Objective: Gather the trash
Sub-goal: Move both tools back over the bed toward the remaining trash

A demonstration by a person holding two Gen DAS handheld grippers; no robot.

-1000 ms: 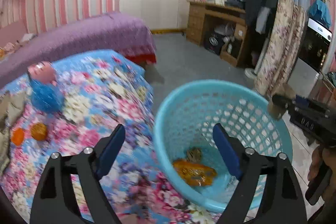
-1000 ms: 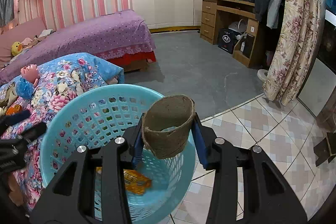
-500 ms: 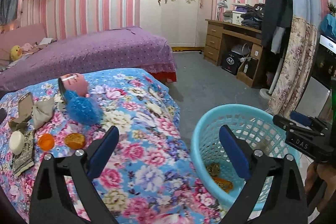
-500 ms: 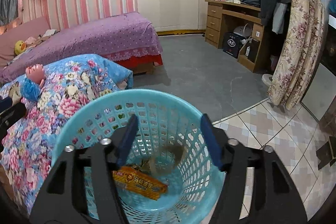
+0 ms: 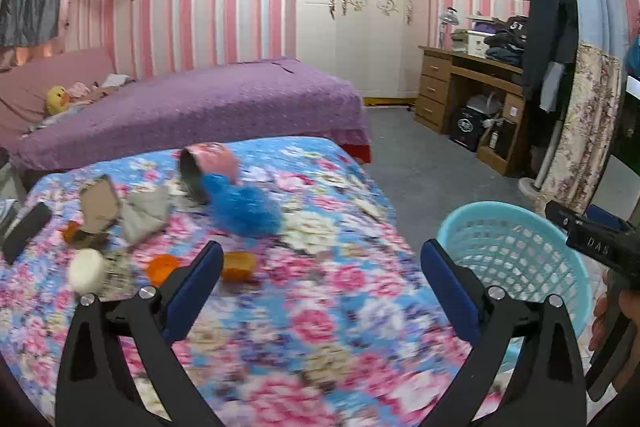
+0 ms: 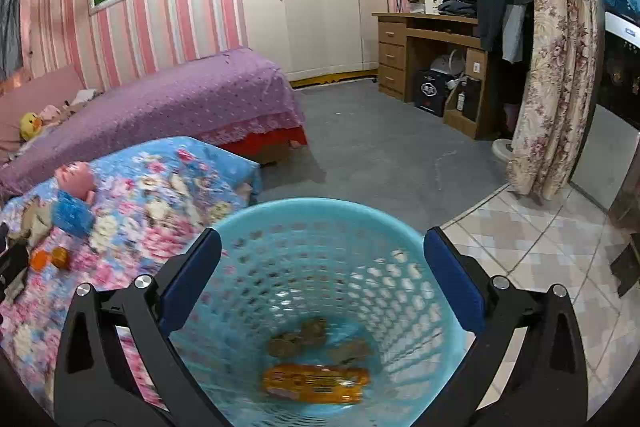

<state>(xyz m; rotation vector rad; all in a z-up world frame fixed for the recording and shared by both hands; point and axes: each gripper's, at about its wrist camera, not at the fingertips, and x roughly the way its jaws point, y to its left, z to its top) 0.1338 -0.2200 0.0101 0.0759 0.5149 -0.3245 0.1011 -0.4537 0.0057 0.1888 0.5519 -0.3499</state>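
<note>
A light blue plastic basket (image 6: 320, 211) stands beside the flowered bed; it also shows in the left wrist view (image 5: 516, 251). It holds an orange wrapper (image 6: 316, 379) and brown paper scraps (image 6: 298, 337). My right gripper (image 6: 322, 279) is open and empty above the basket. My left gripper (image 5: 322, 279) is open and empty over the flowered bedspread (image 5: 320, 327). On the bed lie orange peels (image 5: 240, 265), a blue mesh ball (image 5: 244, 207), a pink cup (image 5: 208, 167) on its side, a cardboard piece (image 5: 100, 203), grey paper (image 5: 146, 213) and a white ball (image 5: 86, 269).
A purple bed (image 5: 192, 103) stands behind the flowered one. A wooden desk (image 5: 468, 87) and a floral curtain (image 5: 580, 131) are at the right. A black device (image 5: 26, 231) lies at the bed's left edge. Grey floor (image 6: 380, 155) lies beyond the basket.
My right gripper opened and dropped the brown paper cup into the basket. My left gripper swung left from over the basket to over the bedspread.
</note>
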